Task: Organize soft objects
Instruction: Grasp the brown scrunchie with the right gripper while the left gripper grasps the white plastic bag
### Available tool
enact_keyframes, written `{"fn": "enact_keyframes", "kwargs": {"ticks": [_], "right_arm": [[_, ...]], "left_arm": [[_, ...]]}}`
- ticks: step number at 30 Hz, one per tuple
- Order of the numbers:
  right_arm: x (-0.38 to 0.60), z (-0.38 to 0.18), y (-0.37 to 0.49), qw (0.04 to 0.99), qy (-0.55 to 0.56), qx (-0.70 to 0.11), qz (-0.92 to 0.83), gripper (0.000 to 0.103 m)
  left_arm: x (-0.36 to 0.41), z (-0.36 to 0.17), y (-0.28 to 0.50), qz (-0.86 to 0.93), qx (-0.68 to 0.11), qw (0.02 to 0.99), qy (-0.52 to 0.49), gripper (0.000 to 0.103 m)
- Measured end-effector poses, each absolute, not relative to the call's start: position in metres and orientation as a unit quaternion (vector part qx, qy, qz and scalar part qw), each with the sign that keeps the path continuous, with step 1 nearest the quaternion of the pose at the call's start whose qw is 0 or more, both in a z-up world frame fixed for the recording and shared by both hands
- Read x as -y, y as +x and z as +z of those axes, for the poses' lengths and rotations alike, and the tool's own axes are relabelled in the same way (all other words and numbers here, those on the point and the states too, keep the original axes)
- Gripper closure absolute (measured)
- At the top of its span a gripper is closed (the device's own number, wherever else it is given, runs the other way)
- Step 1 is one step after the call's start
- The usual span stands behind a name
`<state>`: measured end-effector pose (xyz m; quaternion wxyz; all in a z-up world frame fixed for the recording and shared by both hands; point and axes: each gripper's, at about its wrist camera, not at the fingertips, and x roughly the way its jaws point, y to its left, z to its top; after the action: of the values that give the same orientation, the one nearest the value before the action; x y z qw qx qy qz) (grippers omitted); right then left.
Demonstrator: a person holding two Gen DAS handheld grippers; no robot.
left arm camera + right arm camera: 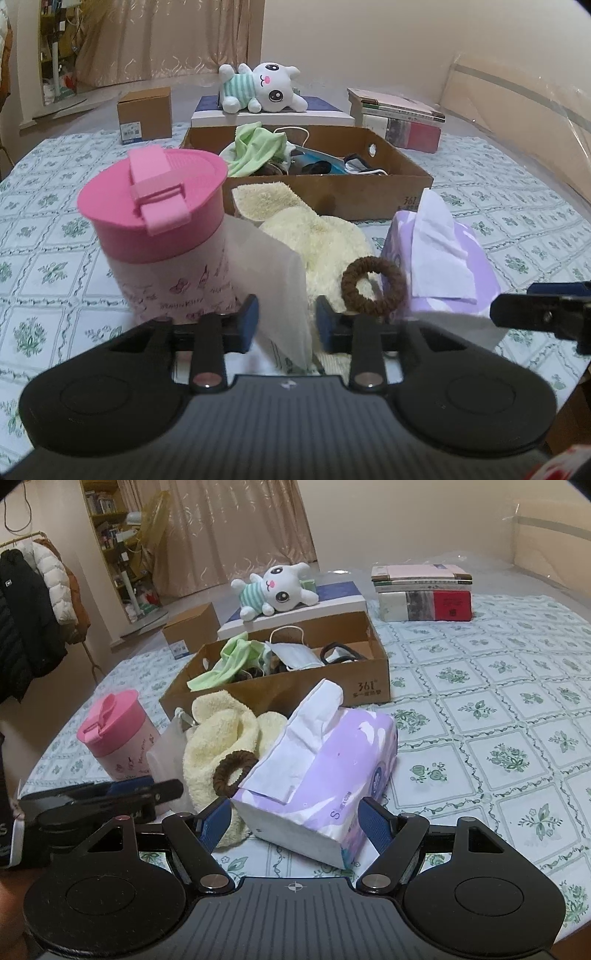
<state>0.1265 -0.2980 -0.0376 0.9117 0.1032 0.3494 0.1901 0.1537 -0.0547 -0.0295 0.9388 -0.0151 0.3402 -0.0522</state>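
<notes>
My left gripper (284, 325) is open, low over the bed, with a translucent white sheet (269, 288) standing between its jaws; a narrow gap shows at the right pad. Just behind lie a cream towel (325, 243) and a brown scrunchie (373, 286) resting on it. My right gripper (297, 823) is open and straddles the near end of a purple tissue pack (332, 760), its pads just clear of the pack's sides. The left gripper (173, 790) shows side-on at the left of the right wrist view.
A pink-lidded cup (155, 221) stands left of the towel. Behind is a cardboard box (325, 686) with a green cloth (229, 661), masks and cables. A plush bunny (277, 589) lies on a flat white box; stacked books (424, 594) and a small carton (146, 112) sit farther back.
</notes>
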Motion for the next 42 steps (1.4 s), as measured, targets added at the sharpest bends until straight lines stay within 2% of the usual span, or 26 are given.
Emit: {"fn": "enact_keyframes", "kwargs": {"ticks": [2,5,18,25,31,33,35,42], "right_arm": [[0.296,-0.038,0.127,0.912,0.099,-0.347,0.193,0.028],[0.291,-0.037,0.127,0.914,0.092,-0.342,0.197,0.028],[0.258,-0.031,0.125,0.913,0.036,-0.327,0.242,0.028],[0.232,-0.033,0.14,0.908,-0.042,-0.317,0.27,0.028],[0.205,-0.038,0.162,0.895,-0.124,-0.307,0.298,0.028],[0.195,-0.042,0.17,0.886,-0.158,-0.307,0.308,0.028],[0.187,-0.048,0.176,0.879,-0.189,-0.309,0.312,0.028],[0.168,-0.07,0.19,0.847,-0.27,-0.319,0.329,0.028]], "left_arm": [[0.054,-0.03,0.156,-0.053,-0.34,0.939,-0.012,0.09],[0.052,-0.03,0.154,-0.054,-0.343,0.938,-0.007,0.097],[0.009,-0.017,0.087,-0.071,-0.35,0.934,-0.005,0.099],[-0.006,-0.019,0.063,-0.081,-0.366,0.927,-0.009,0.099],[-0.009,-0.024,0.067,-0.098,-0.377,0.921,-0.022,0.095],[-0.008,-0.023,0.069,-0.109,-0.381,0.918,-0.021,0.088],[-0.007,-0.023,0.072,-0.117,-0.384,0.916,-0.018,0.077],[-0.014,-0.021,0.081,-0.124,-0.388,0.913,-0.031,0.073]]}}
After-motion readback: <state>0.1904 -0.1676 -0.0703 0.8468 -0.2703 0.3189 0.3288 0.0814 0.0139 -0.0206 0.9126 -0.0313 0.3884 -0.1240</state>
